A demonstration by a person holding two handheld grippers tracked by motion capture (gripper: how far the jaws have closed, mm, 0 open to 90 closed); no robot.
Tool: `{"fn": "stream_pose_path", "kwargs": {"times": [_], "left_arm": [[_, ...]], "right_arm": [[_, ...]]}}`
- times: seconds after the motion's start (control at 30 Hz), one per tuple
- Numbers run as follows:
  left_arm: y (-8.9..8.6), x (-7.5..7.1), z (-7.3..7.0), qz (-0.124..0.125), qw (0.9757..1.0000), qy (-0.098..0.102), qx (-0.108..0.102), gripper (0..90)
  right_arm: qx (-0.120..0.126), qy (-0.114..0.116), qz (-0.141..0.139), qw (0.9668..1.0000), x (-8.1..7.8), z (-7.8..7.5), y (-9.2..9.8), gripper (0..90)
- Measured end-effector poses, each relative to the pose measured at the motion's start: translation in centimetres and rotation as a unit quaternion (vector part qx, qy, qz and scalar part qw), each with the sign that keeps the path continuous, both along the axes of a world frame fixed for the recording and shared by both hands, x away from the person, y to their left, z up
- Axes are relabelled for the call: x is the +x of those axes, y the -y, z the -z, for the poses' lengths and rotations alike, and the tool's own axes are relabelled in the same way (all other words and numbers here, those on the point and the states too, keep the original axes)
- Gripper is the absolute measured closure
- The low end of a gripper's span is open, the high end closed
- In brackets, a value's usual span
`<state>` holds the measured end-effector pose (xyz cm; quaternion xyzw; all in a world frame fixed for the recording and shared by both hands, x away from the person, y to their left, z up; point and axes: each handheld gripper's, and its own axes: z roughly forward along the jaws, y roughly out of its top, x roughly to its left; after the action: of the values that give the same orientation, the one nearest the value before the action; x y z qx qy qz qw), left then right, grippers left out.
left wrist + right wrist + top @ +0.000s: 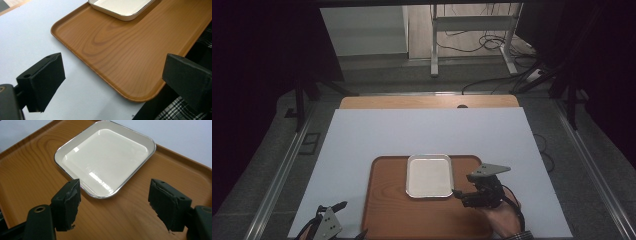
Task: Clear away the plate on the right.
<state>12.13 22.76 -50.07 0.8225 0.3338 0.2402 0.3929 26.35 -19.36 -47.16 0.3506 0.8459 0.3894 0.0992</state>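
Note:
A brown wooden tray [387, 210] lies on the white table cover near its front edge. On the tray's far half sits a white square plate [429, 176] with nothing on it. My right gripper [460, 193] hovers open at the plate's near right corner; in the right gripper view its jaws stand wide apart just short of the plate [105, 160], above the tray [30, 170]. My left gripper [352, 220] is open over the white cover, just left of the tray's near left corner. Between its jaws the left gripper view shows the tray [120, 50] and the plate's edge [122, 10].
The white cover [377, 135] has wide free room behind and beside the tray. A wooden tabletop edge [427, 101] shows at the back. Beyond it are a metal table frame [434, 45] and floor cables [492, 42]. A plaid sleeve [523, 235] enters at the bottom.

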Motion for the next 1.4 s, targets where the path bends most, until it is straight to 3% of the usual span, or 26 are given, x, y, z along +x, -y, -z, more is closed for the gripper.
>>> {"fn": "stream_pose_path", "kwargs": {"times": [1.4], "left_arm": [[0.1,0.0,0.0,0.0,1.0,0.001,0.001,4.5]], "right_arm": [[-0.012,0.024,0.032,0.9991,-1.5,-0.3,3.5,15.0]]}}
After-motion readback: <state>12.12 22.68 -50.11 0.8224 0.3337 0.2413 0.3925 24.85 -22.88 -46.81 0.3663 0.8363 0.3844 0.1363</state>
